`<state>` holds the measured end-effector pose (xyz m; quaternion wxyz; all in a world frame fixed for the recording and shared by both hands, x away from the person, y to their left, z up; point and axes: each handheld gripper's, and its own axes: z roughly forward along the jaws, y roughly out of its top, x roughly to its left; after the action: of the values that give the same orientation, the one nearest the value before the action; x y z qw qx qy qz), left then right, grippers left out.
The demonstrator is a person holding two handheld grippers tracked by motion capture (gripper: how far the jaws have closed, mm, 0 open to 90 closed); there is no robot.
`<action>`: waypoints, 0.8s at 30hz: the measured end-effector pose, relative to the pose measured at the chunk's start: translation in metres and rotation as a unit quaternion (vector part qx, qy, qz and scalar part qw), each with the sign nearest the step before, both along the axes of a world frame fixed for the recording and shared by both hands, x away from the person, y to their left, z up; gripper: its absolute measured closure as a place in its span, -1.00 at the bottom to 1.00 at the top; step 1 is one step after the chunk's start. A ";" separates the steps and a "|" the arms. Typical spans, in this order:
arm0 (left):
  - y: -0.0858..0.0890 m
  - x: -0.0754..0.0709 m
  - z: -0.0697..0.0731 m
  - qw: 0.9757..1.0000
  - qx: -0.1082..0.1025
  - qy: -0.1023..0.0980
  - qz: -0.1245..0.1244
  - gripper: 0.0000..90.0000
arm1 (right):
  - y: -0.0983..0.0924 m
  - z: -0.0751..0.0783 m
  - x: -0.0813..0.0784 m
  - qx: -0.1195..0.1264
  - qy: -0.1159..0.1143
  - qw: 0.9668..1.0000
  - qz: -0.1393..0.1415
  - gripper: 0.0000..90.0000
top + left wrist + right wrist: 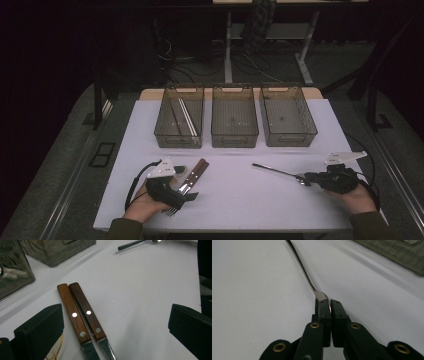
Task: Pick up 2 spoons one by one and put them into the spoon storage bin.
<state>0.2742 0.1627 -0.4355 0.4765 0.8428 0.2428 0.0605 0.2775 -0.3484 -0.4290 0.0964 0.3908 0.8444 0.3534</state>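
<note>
Spoon point(321, 295) bowl between closed jaws

The right gripper point(329, 302) is held low with jaws pinched together; the left gripper point(115, 322) is held with jaws spread wide.

spoon point(280, 172) right of two knives point(192, 176)

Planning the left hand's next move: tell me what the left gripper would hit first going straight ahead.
Likely the two wooden-handled knives lying between its open jaws; depth beyond them is unclear.
</note>
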 end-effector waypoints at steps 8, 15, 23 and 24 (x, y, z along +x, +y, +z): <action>0.000 0.000 0.000 1.000 0.000 0.001 0.000 -1.00 | 0.001 0.009 0.002 0.012 -0.017 1.000 -0.014 0.95; 0.000 0.000 0.000 1.000 0.001 0.001 0.000 -1.00 | 0.007 0.014 0.006 0.022 -0.022 0.999 -0.013 0.95; 0.001 0.001 -0.002 1.000 -0.001 0.004 0.003 -1.00 | 0.013 0.024 0.013 0.031 -0.041 0.998 -0.023 0.95; 0.000 0.001 -0.002 1.000 0.000 0.004 0.004 -1.00 | 0.014 0.026 0.014 0.033 -0.045 0.998 -0.025 0.95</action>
<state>0.2752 0.1631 -0.4374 0.4754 0.8419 0.2483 0.0591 0.2919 -0.3346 -0.4027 0.1299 0.3989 0.8169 0.3958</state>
